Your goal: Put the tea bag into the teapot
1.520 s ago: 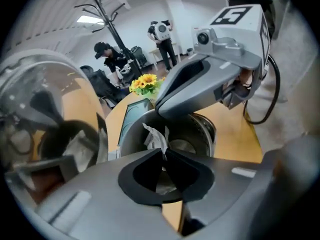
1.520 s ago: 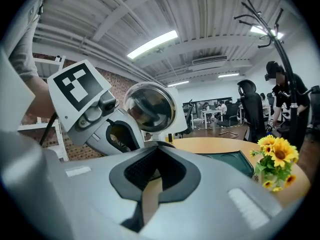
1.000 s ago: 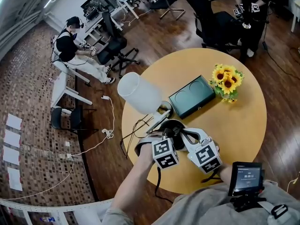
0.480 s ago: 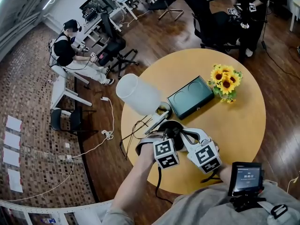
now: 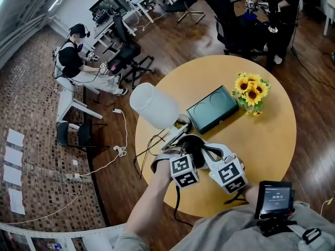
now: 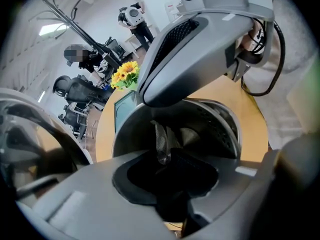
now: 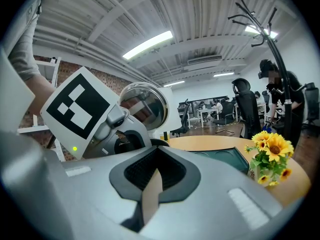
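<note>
Right gripper point(image 7: 155, 171): jaws closed on the tan strip of the tea bag point(image 7: 151, 196). Left gripper point(image 6: 170, 171): jaws closed on a dark part at the near rim of the teapot point(image 6: 220, 129). The bag's silvery pouch point(image 6: 161, 143) hung inside the teapot's mouth. Beyond, on the round table point(image 5: 261, 135): green tray point(image 5: 213, 107), sunflowers point(image 5: 253, 90).

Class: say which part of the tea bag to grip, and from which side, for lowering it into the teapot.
Grip the thin, flat tag, pinching its two faces from above. The right gripper is shut on it like that, and the limp bag seems to hang below, inside the teapot's open top.
</note>
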Motion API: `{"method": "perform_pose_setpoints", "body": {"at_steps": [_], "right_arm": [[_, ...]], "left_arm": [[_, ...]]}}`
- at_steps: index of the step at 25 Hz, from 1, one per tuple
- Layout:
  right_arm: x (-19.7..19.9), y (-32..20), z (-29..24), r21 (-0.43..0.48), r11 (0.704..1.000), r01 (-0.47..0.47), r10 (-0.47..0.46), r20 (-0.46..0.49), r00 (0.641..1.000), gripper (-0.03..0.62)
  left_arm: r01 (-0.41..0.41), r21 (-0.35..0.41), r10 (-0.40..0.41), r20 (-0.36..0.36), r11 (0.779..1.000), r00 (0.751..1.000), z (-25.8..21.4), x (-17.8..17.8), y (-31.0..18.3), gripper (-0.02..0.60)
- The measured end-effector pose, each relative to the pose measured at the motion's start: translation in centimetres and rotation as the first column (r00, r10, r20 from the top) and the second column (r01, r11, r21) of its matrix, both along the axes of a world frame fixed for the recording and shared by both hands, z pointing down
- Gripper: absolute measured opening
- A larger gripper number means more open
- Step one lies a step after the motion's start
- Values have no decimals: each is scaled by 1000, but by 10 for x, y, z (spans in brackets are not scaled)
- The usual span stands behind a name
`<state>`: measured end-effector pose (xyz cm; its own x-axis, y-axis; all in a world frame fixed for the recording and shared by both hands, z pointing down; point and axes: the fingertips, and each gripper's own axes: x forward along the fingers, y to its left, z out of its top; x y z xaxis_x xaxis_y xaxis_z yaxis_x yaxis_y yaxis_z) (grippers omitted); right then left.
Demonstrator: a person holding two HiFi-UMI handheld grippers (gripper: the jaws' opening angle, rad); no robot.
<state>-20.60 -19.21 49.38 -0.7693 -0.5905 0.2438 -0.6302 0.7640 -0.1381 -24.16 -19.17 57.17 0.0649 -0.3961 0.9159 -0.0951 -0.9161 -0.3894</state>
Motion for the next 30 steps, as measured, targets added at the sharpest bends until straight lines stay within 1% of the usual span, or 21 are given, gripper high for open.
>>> {"method": "perform_pose_setpoints", "body": {"at_steps": [4,10,13,16,17,20,22,23,24,25,26,28,29,30], "right_arm": [[1,0,2,-2,1000,-3,3,0,1000,8],[1,0,2,-1,1000,-1,1,-4,1000,8],[1,-1,3,5,1000,2,-2,-4,1000,8],[1,-1,3,10,1000,5,-5,-9,1000,8],[2,-2,3,12,1000,6,-5,-10,1000,8],[4,-3,4,22,1000,7,-6,-16,1000,8],[5,-2,3,32,999,9,-9,-20,1000,8],[5,0,2,37,999,11,-10,-24,1000,8],[6,3,-1,42,999,13,-12,-29,999,8],[6,6,-5,48,999,17,-15,-36,999,8],[7,8,-8,54,998,20,-18,-42,999,8],[7,13,-16,63,998,25,-22,-47,999,8],[6,16,-18,67,997,26,-22,-47,999,8],[4,19,-21,71,997,26,-23,-48,999,8]], "left_arm": [[8,8,-8,-9,1000,1000,0,0,-1,110],[20,25,-19,-21,999,1000,1,-2,-2,109],[32,63,-30,-40,998,999,-2,-2,-7,104],[83,150,-67,-109,985,992,-14,0,-15,58],[107,180,-83,-140,978,987,-18,0,-18,40],[186,266,-123,-237,946,964,-30,0,-24,28],[247,317,-143,-318,916,937,-41,0,-24,7],[282,334,-152,-365,899,919,-47,0,-22,3],[319,345,-161,-416,883,895,-55,0,-19,2],[359,350,-169,-469,865,867,-62,0,-16,2],[400,349,-177,-524,848,833,-70,0,-13,2],[478,330,-189,-628,814,755,-81,-2,-6,2],[514,313,-192,-677,799,711,-86,-4,-2,2],[550,289,-195,-725,784,660,-90,-7,3,2]]}}
